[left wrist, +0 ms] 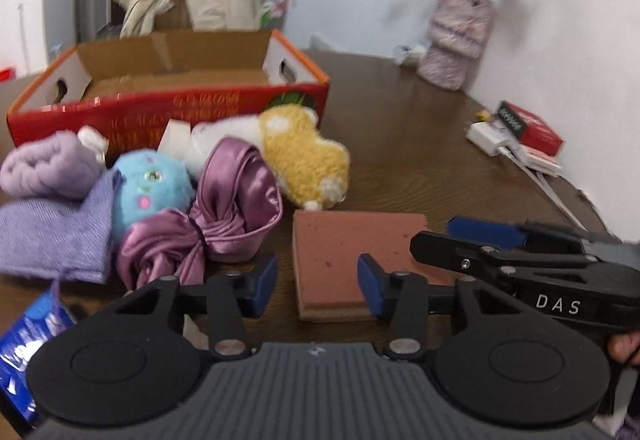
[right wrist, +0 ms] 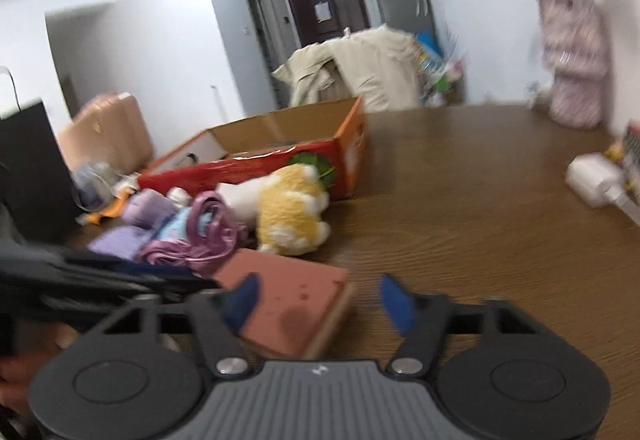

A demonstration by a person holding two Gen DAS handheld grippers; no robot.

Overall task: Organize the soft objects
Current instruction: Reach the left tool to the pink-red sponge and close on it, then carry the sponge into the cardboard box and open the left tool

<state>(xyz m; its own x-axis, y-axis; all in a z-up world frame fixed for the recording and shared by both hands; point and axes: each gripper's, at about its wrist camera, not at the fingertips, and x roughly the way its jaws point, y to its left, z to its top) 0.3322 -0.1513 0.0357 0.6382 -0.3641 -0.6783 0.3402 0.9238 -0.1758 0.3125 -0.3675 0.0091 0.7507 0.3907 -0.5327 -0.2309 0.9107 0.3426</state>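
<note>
Both claws are hovering half-open, gripping nothing. The flat reddish-brown sponge block (left wrist: 360, 260) is lying just ahead of the left claw (left wrist: 318, 282). It is sitting left of the right claw (right wrist: 318, 300), on the brown wooden surface (right wrist: 480, 220).

The surface (left wrist: 400, 143) is brown wood grain with a dull sheen. The box (left wrist: 168, 107) is corrugated cardboard, printed glossy red outside. The purple bundle (left wrist: 224, 215) is shiny satin cloth; the yellow plush (left wrist: 304, 155) and blue plush (left wrist: 152, 191) look fuzzy, the lilac cloth (left wrist: 52, 240) woven and matt. The reddish sponge block (left wrist: 352, 244) looks porous. The left claw (left wrist: 318, 286) is matt black plastic with metal rivets.
</note>
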